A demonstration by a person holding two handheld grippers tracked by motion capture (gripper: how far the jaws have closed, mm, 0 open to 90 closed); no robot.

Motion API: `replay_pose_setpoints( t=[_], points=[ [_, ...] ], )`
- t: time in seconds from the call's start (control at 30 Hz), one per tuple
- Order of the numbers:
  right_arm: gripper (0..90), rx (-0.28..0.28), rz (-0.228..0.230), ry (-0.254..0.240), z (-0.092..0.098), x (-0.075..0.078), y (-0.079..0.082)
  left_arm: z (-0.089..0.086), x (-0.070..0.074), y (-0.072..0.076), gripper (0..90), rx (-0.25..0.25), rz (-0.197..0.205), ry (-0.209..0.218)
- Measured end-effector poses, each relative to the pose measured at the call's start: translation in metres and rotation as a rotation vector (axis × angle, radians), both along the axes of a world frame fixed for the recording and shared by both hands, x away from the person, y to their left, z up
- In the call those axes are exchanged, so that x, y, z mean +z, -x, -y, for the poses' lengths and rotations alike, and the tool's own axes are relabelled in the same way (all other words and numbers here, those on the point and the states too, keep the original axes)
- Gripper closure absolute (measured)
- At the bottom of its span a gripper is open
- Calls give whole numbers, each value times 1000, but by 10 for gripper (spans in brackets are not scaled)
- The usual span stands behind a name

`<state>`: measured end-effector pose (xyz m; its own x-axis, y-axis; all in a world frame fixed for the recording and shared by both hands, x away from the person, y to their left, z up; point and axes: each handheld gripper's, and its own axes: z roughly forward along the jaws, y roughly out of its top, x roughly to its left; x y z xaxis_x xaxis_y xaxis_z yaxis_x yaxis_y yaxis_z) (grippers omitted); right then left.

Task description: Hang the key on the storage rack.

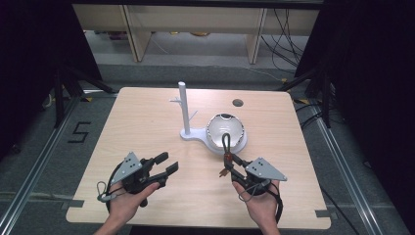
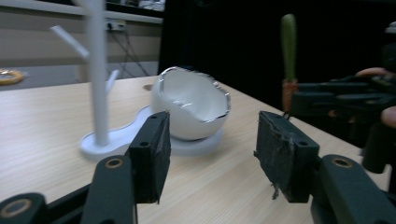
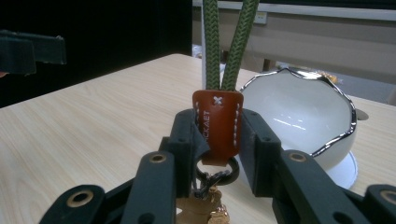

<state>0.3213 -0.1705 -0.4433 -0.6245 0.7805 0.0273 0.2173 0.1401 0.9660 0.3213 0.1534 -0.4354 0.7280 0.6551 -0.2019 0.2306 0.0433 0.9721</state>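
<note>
The right gripper (image 3: pixel 219 140) is clamped on the brown leather tab (image 3: pixel 218 123) of a key strap, with the green cord loop (image 3: pixel 229 42) standing upright above the jaws and the metal ring and clasp (image 3: pixel 212 179) hanging below them. Gripping the stiff tab rather than the cord keeps the loop open and presented, which suits hanging it over a peg. In the high view the strap (image 1: pixel 226 149) is held clear of the table (image 1: pixel 147 117), just in front of the white egg-shaped bowl (image 1: pixel 225 129). The bowl sits on the base of a white branched stand (image 1: pixel 184 110), so both likely destinations lie directly ahead of the held item. The left gripper (image 1: pixel 164 169) holds nothing: its jaws stand moderately apart with bare pads (image 2: pixel 156 154), and it is raised off the table and aimed toward the strap, probably to take or steady the loop. The left gripper view shows the cord (image 2: pixel 288 46) upright to the right of its jaws, well apart from them.
</note>
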Motion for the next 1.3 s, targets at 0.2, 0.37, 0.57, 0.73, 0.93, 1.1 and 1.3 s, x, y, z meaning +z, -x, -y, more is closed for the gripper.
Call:
replay_pose_setpoints(
  t=[0.2, 0.37, 0.57, 0.73, 0.93, 1.1, 1.3],
  points=[
    [690, -9, -3, -2, -6, 2, 3, 21, 11, -9, 545, -69, -13, -22],
    [690, 13, 10, -17, -12, 1, 1, 32, 14, -16, 603, -96, -13, -22],
    [690, 24, 11, -4, -17, 0, 2, 48, 16, -22, 619, -135, -7, -19],
    [690, 28, 24, 8, -20, 1, 3, 61, 20, -26, 625, -160, -13, -3],
    [690, 28, 8, 16, -22, 1, 4, 73, 22, -30, 654, -183, -31, 17],
    [690, 35, 8, 21, -24, 0, 5, 77, 21, -36, 698, -180, -59, 43],
    [690, 48, 22, 15, -26, -1, 4, 76, 21, -40, 778, -178, -74, 46]
  ],
)
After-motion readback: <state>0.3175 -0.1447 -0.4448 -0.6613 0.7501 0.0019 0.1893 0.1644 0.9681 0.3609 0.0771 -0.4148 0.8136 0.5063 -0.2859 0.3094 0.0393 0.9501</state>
